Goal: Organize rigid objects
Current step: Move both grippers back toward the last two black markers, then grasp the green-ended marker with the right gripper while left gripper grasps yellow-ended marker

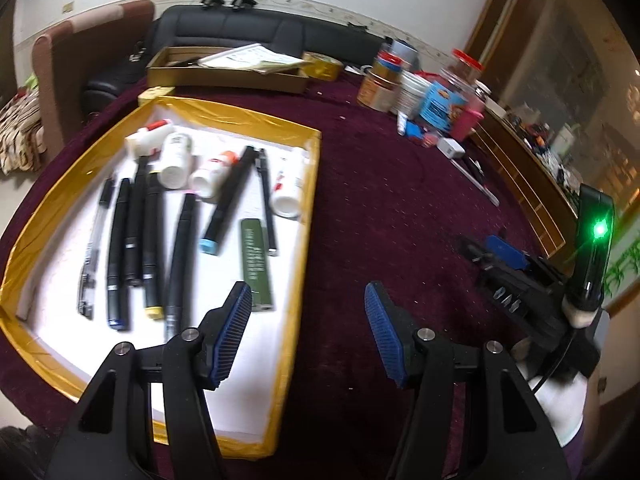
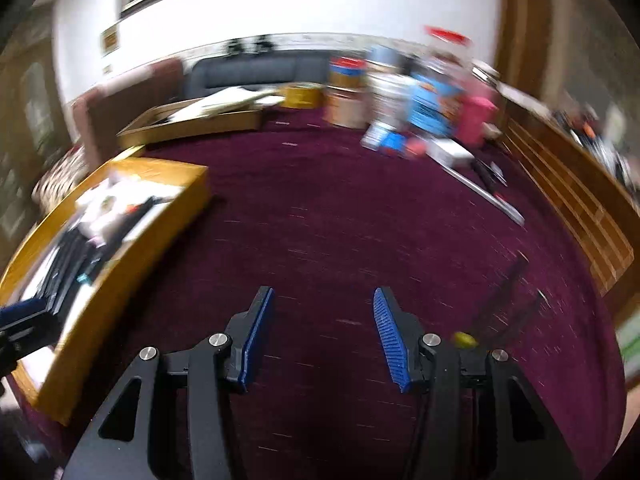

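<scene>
A dark maroon cloth (image 1: 380, 184) covers the counter, flecked with small pale specks, and on its left part lies a shallow tray (image 1: 244, 114) with a yellow taped rim and a white floor. Inside the tray lie the task's things: several black pens (image 1: 132, 224) side by side at the left, a marker with a light blue cap (image 1: 230, 200) lying aslant, a green flat stick (image 1: 256, 264) near the right rim, and white bottles (image 1: 176, 160) toward the far end, one more white bottle (image 1: 290, 182) just inside the right rim. The left gripper (image 1: 308, 332) hangs over the tray's right edge, its blue-padded jaws about half open with nothing between them. The right gripper (image 2: 324, 332) is over bare cloth to the right of the tray, its jaws likewise apart and empty; in the left wrist view it shows at the right with a green light (image 1: 599, 230) glowing on its body. The right wrist view is smeared by motion. At the far side of the counter stand a flat cardboard box (image 1: 224, 76) with papers in it, a roll of yellow tape (image 1: 322, 65), and a cluster of tins and jars (image 1: 424, 84), one with a red lid. Behind the counter are a black sofa (image 1: 260, 32), a brown armchair (image 1: 76, 64) and a white wall, with a wooden cabinet (image 1: 532, 184) along the right.
</scene>
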Demonstrator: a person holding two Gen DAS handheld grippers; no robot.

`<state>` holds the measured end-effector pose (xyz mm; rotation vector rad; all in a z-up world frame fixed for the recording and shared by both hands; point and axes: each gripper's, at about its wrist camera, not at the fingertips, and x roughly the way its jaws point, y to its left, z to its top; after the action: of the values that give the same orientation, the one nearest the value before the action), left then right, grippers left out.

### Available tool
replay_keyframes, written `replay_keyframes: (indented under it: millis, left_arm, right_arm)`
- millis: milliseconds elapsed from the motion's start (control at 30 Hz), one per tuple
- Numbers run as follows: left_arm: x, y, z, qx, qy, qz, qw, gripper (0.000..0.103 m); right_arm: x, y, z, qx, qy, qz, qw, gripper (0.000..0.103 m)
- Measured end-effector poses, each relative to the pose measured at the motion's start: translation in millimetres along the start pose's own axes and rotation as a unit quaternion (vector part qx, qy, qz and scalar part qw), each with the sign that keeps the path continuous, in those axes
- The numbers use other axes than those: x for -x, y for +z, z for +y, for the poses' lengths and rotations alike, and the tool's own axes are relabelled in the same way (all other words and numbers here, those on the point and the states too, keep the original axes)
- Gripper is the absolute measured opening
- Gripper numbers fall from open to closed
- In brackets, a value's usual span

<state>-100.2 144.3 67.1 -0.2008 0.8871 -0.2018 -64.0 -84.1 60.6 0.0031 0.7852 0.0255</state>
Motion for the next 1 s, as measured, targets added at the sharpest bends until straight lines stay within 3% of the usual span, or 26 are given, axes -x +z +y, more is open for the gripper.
replay_keyframes:
  millis: [100, 233, 400, 500, 633, 800, 1000]
  left_arm:
    - [-5, -2, -11, -0.012, -0.007, 0.008, 0.9999, 0.058]
    - [-14, -4, -24, -0.022, -0.016, 0.019, 0.9994, 0.058]
    - [-21, -8, -39, -0.036, -0.025, 0.032, 0.9985, 0.058]
    - [-23, -10, -45, -0.042, -0.027, 0.037, 0.9981, 0.058]
    - [-20, -12, -48, -0.048, -0.027, 0.038, 0.9978, 0.058]
    - [-20, -14, -49, -0.048, -0.027, 0.040, 0.9977, 0.058]
    - [-22, -17, -50, -0.045, -0.033, 0.045, 0.9975, 0.058]
  right_arm:
    - [-1, -5, -69, -0.084, -0.010, 0.014, 0.996, 0.046]
    - [-1, -21, -159, -0.196, -0.018, 0.029, 0.980, 0.046]
    - [-6, -34, -211, -0.272, 0.015, 0.047, 0.961, 0.046]
    - [-7, -37, -213, -0.281, 0.039, 0.050, 0.958, 0.046]
    - [-16, -32, -197, -0.263, 0.042, 0.058, 0.962, 0.046]
    - [-37, -24, -182, -0.230, -0.004, 0.071, 0.971, 0.044]
    - [-51, -9, -153, -0.151, -0.065, 0.073, 0.984, 0.023]
